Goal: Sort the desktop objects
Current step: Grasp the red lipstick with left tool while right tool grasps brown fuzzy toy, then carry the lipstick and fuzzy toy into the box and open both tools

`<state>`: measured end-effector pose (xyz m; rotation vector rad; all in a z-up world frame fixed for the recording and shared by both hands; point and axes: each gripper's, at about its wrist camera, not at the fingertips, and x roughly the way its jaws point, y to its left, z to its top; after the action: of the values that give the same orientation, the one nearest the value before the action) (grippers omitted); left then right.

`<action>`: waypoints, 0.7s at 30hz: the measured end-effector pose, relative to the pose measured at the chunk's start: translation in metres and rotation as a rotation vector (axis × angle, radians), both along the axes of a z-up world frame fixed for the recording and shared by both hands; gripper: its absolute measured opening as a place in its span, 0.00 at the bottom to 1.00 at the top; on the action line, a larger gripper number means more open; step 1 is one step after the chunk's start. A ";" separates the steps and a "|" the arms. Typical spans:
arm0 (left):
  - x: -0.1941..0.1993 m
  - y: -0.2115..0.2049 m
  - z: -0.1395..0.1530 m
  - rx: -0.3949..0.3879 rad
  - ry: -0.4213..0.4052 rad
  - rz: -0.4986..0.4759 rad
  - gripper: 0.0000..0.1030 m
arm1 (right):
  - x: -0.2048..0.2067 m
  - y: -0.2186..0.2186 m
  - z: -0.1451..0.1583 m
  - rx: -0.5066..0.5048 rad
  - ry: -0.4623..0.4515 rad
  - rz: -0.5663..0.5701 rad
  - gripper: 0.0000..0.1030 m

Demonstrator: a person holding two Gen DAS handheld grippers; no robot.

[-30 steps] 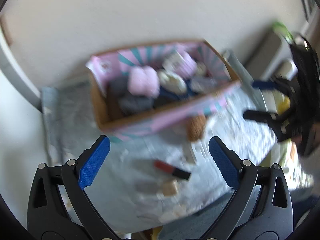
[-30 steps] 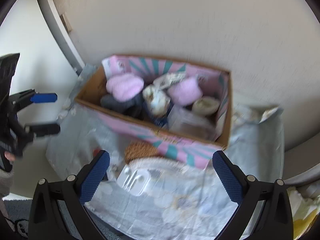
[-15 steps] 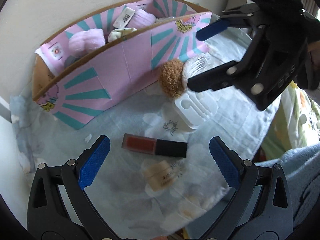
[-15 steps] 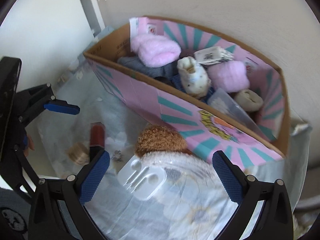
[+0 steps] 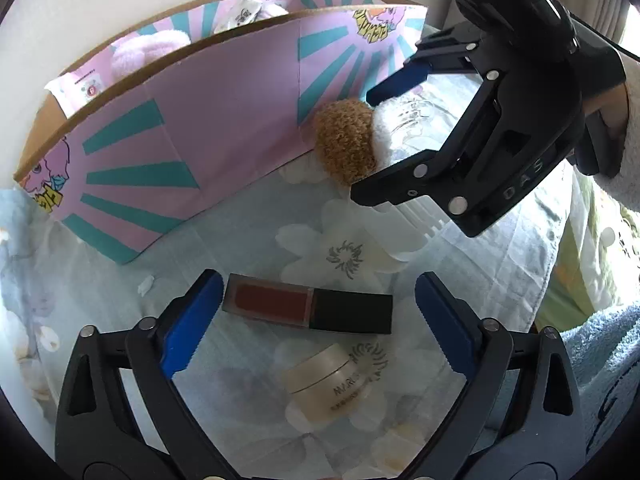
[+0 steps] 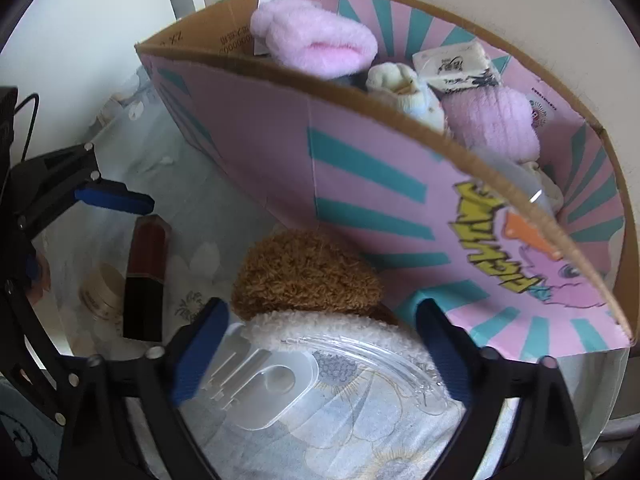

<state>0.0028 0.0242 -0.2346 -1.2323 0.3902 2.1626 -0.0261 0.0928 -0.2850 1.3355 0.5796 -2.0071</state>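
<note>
My left gripper [image 5: 316, 300] is open, low over the floral cloth, with a red lip gloss tube with a black cap [image 5: 308, 309] lying between its fingers and a small beige cream jar [image 5: 330, 384] just nearer. My right gripper [image 6: 322, 334] is open around a brown and white fluffy item [image 6: 308, 280] and a clear plastic tray [image 6: 260, 380], in front of the pink and teal cardboard box [image 6: 380, 184]. In the left wrist view the right gripper [image 5: 362, 146] straddles the fluffy item [image 5: 346, 144]. The tube [image 6: 146, 280] and jar [image 6: 100, 290] show at the left of the right wrist view.
The box [image 5: 180, 136] holds pink fuzzy items [image 6: 316, 44], a cream sock [image 6: 408, 92] and a tissue pack [image 6: 456, 64]. It stands against a white wall. A blue towel [image 5: 600, 360] lies at the right past the cloth's edge.
Both grippers have dropped down and forward toward the cloth. The left one now brackets the lip gloss tube; the right one now brackets the fluffy item. Both stay open.
</note>
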 end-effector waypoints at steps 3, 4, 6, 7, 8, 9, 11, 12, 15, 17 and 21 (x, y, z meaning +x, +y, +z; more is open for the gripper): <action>0.002 -0.001 -0.002 -0.022 0.024 -0.004 0.81 | 0.000 0.003 0.002 -0.028 -0.001 -0.002 0.71; 0.002 -0.002 -0.002 -0.018 0.028 -0.010 0.81 | -0.001 0.003 0.002 -0.036 -0.006 -0.002 0.65; 0.003 -0.003 -0.002 -0.013 0.034 -0.012 0.81 | -0.002 0.005 0.004 -0.056 -0.019 -0.005 0.56; 0.004 -0.002 -0.002 -0.016 0.040 -0.015 0.81 | -0.003 0.005 0.004 -0.059 -0.020 -0.007 0.55; 0.005 -0.002 -0.001 -0.020 0.044 -0.016 0.81 | -0.002 0.005 0.005 -0.060 -0.013 -0.002 0.53; 0.005 -0.001 -0.001 -0.022 0.044 -0.015 0.80 | -0.001 0.004 0.006 -0.058 -0.007 0.004 0.52; 0.005 -0.001 0.000 -0.025 0.039 -0.015 0.80 | 0.000 0.003 0.008 -0.057 0.004 0.011 0.49; 0.005 -0.001 0.001 -0.027 0.040 -0.016 0.80 | 0.001 0.003 0.009 -0.057 0.007 0.012 0.49; 0.007 0.000 0.007 -0.023 0.046 -0.017 0.80 | 0.005 0.005 0.015 -0.066 0.021 0.017 0.46; 0.008 0.000 0.011 -0.019 0.051 -0.014 0.80 | 0.006 0.006 0.019 -0.072 0.023 0.016 0.45; 0.009 0.001 0.019 -0.012 0.049 -0.011 0.80 | 0.013 0.011 0.027 -0.079 0.027 0.010 0.44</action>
<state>0.0122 0.0253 -0.2151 -1.1827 0.4305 2.1878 -0.0129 0.1035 -0.2576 1.2580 0.5123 -2.0219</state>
